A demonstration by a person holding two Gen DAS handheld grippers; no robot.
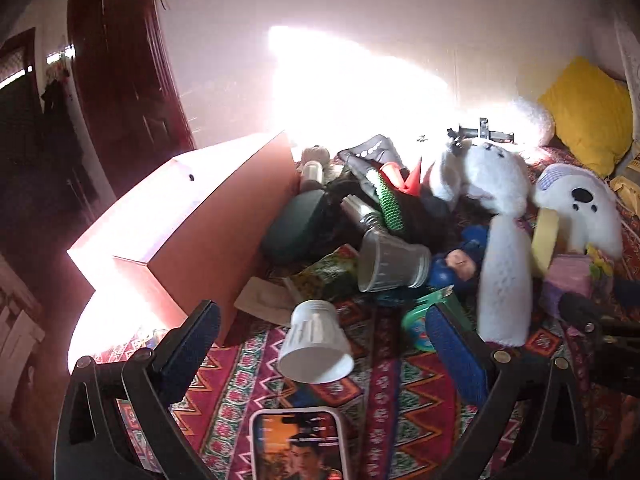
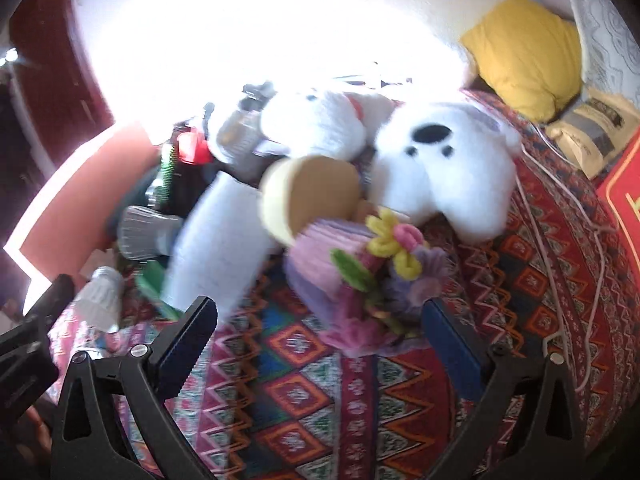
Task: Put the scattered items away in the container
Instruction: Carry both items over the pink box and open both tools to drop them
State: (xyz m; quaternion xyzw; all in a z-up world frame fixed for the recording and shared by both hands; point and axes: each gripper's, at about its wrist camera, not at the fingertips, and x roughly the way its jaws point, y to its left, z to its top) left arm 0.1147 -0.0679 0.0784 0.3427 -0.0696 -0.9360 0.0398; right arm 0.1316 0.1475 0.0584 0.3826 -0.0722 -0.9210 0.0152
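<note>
An orange-brown box (image 1: 192, 232) stands open at the left on a patterned cloth; it also shows in the right wrist view (image 2: 76, 196). Beside it lies a heap of items: a white bulb (image 1: 316, 344), a silver bulb (image 1: 392, 260), a dark case (image 1: 296, 224), a doll (image 1: 456, 264), white plush toys (image 1: 496, 208) and a tape roll (image 1: 546, 236). My left gripper (image 1: 324, 344) is open around the white bulb, not touching it. My right gripper (image 2: 320, 328) is open just before a purple pipe-cleaner flower bouquet (image 2: 360, 276), under the white plush dog (image 2: 444, 168).
A phone (image 1: 298, 446) lies on the cloth below the left gripper. A yellow pillow (image 2: 524, 52), a paper bag (image 2: 596, 132) and a white cable (image 2: 560, 216) lie at the right. A dark red door (image 1: 120, 80) stands behind the box.
</note>
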